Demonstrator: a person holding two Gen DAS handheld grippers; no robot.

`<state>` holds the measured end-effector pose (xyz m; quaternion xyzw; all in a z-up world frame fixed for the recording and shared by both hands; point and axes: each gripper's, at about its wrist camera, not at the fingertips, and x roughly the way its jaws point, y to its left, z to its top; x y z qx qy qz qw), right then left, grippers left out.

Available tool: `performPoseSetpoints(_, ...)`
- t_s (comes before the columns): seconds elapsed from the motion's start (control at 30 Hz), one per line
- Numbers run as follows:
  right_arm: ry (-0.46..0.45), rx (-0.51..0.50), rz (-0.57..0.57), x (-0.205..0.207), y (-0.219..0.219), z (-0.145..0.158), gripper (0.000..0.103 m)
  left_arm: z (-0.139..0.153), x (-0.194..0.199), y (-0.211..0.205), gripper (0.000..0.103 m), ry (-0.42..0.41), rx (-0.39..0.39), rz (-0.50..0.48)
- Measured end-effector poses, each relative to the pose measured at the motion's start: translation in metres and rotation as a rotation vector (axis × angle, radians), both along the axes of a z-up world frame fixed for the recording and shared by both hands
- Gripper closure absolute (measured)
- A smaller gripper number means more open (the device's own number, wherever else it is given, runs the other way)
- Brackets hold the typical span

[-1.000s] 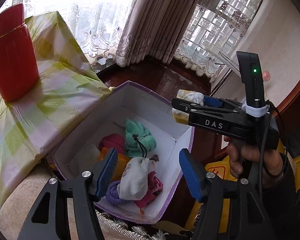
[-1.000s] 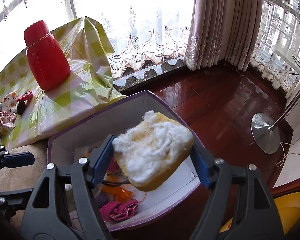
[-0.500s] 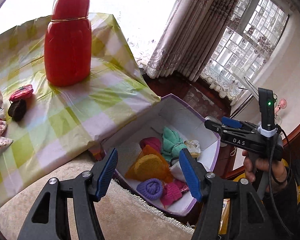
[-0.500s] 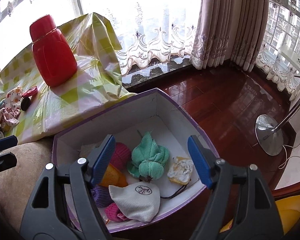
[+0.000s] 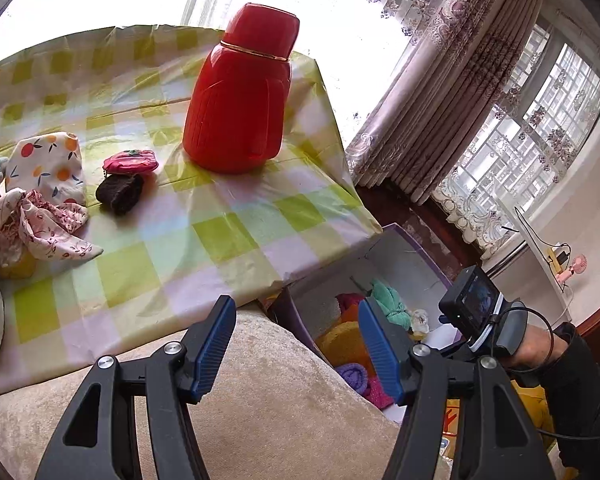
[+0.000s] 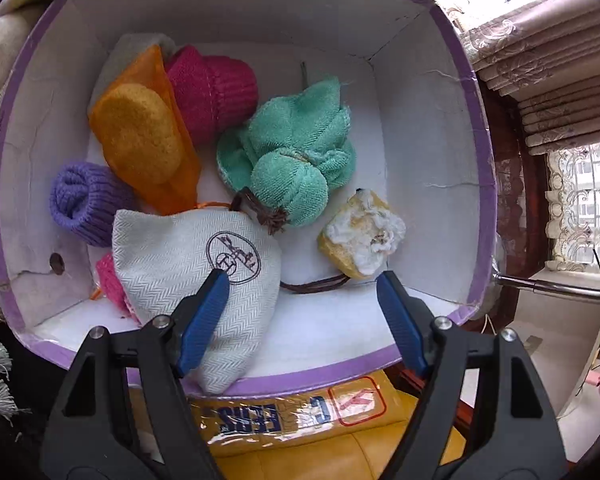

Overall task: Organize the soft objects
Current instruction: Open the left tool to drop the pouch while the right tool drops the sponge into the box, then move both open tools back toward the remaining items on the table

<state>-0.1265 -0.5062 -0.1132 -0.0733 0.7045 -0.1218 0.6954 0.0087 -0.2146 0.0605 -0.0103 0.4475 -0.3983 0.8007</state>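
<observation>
Two handheld grippers worked at sorting soft items into a box. The right gripper (image 6: 300, 312) pointed steeply down over the purple-rimmed box (image 6: 476, 184), its jaws spread apart and grasping nothing. Just beyond its fingertips, on the white box floor, lay a yellow-and-white sponge (image 6: 360, 236), free of the pads. Ahead and to the left of that gripper sat the other stored items: a grey drawstring pouch (image 6: 180, 264) partly under the left finger, a green towel bundle (image 6: 292, 160), an orange pouch (image 6: 140, 140), a pink knit roll (image 6: 212, 88) and a purple knit roll (image 6: 84, 204).

The left gripper (image 5: 296, 344) was also released and empty, aimed toward a surface covered in a green-checked cloth (image 5: 228, 236). Far ahead of it stood a red flask (image 5: 240, 92). Ahead and to its left lay items not yet sorted: a dark knit piece (image 5: 120, 194), a small pink purse (image 5: 130, 162), a fruit-print cloth bag (image 5: 48, 168) and a floral fabric scrap (image 5: 40, 224). The box showed low to the right of this gripper, with a person's hand (image 5: 540, 344) beside it.

The step in hand appeared to be fetching the next item, the sponge being already stored. The next move probably called for the left gripper to reach forward and left to one of the loose pieces, likely the dark knit piece, and close on it gently.
</observation>
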Motion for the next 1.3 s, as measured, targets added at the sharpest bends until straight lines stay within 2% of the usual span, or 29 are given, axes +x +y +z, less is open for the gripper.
performPoseSetpoints(0.1,0.074,-0.029,0.056,0.011,0.004,-0.017,0.025,-0.002,0.005,0.007,0.038,0.009,-0.009,0.014)
performPoseSetpoints(0.2,0.132,-0.001,0.128,0.017,0.022,-0.035,0.025,-0.004,0.01,0.013,0.038,0.009,-0.009,0.032)
performPoseSetpoints(0.27,0.129,0.01,0.146,0.02,0.029,-0.034,0.025,-0.005,0.014,0.019,0.038,0.015,-0.017,0.048)
performPoseSetpoints(0.33,0.103,0.056,0.12,0.024,0.029,-0.033,0.025,-0.007,0.019,0.024,0.038,0.03,-0.027,0.064)
performPoseSetpoints(0.43,0.087,0.063,0.091,0.029,0.029,-0.044,0.025,-0.008,0.02,0.026,0.038,0.031,-0.032,0.069)
performPoseSetpoints(0.57,0.025,0.099,0.061,0.023,0.019,-0.017,0.025,-0.007,0.02,0.03,0.038,0.03,-0.041,0.074)
performPoseSetpoints(0.7,0.004,0.176,0.132,0.004,0.029,0.017,0.025,-0.008,0.02,0.03,0.038,0.034,-0.044,0.073)
performPoseSetpoints(0.8,0.034,0.287,0.207,-0.007,0.049,0.022,0.025,-0.006,0.019,0.03,0.038,0.025,-0.047,0.075)
performPoseSetpoints(0.87,0.071,0.337,0.236,0.002,0.067,0.012,0.025,-0.005,0.019,0.031,0.038,0.024,-0.046,0.078)
performPoseSetpoints(0.97,0.143,0.194,0.221,0.008,0.067,-0.016,0.025,-0.005,0.02,0.033,0.038,0.023,-0.047,0.085)
performPoseSetpoints(1.13,0.18,0.02,0.104,0.013,0.04,-0.048,0.025,-0.006,0.02,0.031,0.038,0.024,-0.041,0.078)
performPoseSetpoints(1.2,0.184,-0.012,0.078,0.013,0.035,-0.055,0.025,-0.005,0.021,0.032,0.038,0.022,-0.043,0.082)
performPoseSetpoints(1.3,0.143,0.056,0.063,0.013,0.039,-0.041,0.025,-0.003,0.023,0.039,0.038,0.016,-0.049,0.103)
